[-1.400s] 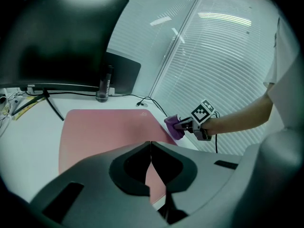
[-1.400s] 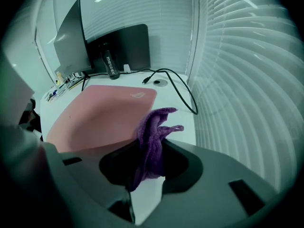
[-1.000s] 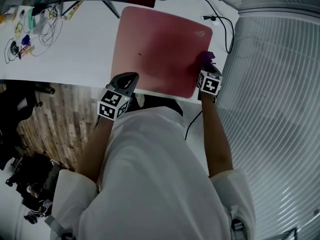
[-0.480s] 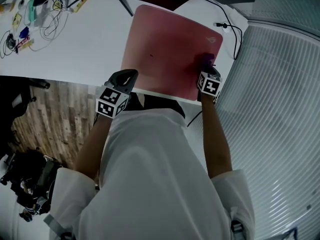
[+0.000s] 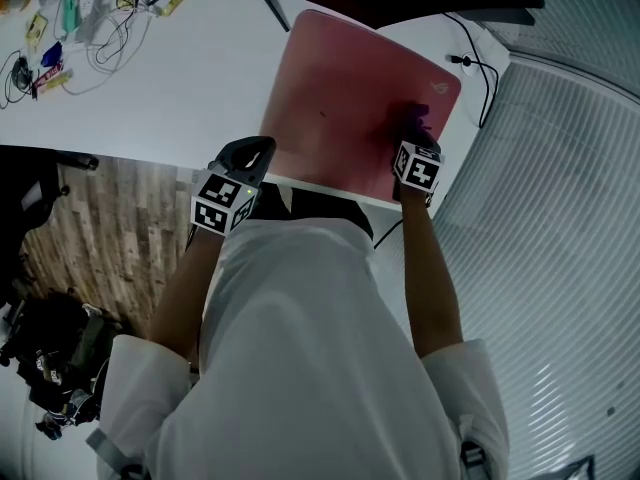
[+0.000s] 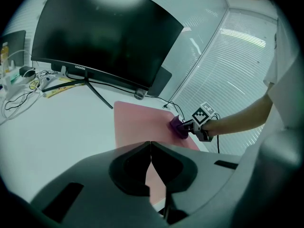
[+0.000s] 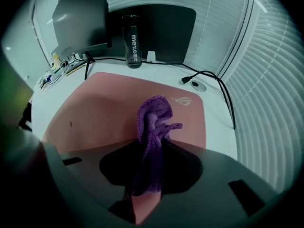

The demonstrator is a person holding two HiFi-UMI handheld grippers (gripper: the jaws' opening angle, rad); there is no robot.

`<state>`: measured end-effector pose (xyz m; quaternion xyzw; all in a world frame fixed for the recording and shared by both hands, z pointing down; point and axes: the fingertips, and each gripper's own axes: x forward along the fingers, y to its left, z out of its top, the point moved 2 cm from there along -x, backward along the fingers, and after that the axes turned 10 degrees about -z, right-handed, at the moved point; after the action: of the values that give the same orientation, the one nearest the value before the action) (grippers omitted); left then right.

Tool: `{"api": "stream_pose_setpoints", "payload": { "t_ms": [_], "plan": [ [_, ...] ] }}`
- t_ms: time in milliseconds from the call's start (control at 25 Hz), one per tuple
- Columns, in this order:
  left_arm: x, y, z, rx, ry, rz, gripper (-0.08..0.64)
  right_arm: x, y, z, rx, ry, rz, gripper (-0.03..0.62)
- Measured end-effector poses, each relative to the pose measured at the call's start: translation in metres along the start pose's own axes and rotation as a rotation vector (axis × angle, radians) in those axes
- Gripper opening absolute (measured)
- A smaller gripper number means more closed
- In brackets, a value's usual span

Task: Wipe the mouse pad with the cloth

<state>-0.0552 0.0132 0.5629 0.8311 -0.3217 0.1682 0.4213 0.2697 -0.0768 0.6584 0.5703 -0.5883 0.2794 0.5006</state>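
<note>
- At the far left, loose cables (image 5: 95,30) and small clutter lie on the white desk (image 5: 180,83), well apart from the work.
- Below the desk's near edge we see wood floor (image 5: 110,233).
- In the left gripper view, a dark monitor (image 6: 107,37) stands on a thin-legged stand at the back of the desk, behind the pad.
- The left gripper (image 5: 252,156) sits at the desk's near edge, just beside the pad's near left corner. In its own view we see its 2 jaws pressed together with nothing between them (image 6: 151,145).
- The pink pad (image 5: 340,103) lies flat on the desk, turned slightly askew, with 1 small dark speck (image 7: 71,123) on its left part and a pale logo (image 7: 181,99) at its far right corner.
- The purple cloth (image 5: 414,124) rests on the pad's right side, close to the right edge and just short of the logo.
- The right gripper (image 5: 416,148) is clamped narrowly on the cloth (image 7: 152,120); its view shows the bunched fabric pinched between both jaws (image 7: 152,144), spilling forward onto the pad.
- Behind the pad stands a dark bottle (image 7: 132,41).
- A black cord (image 7: 211,77) runs along the desk's right rim.
- White blinds (image 5: 560,218) fill the right.
</note>
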Motion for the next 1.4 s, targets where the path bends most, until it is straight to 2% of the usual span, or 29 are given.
{"api": "stream_pose_setpoints", "payload": {
  "t_ms": [440,840,1400],
  "plan": [
    [-0.018,0.022,0.003,-0.005,-0.017,0.002,0.017,-0.009,0.059,0.019,-0.044,-0.027,0.052,0.13],
    [-0.028,0.033,0.014,0.01,-0.031,-0.026,0.018,-0.022,0.127,0.037,-0.074,-0.042,0.109,0.13],
    [-0.05,0.064,0.02,-0.009,-0.061,-0.008,0.017,-0.035,0.205,0.058,-0.116,-0.054,0.164,0.13]
  ]
}}
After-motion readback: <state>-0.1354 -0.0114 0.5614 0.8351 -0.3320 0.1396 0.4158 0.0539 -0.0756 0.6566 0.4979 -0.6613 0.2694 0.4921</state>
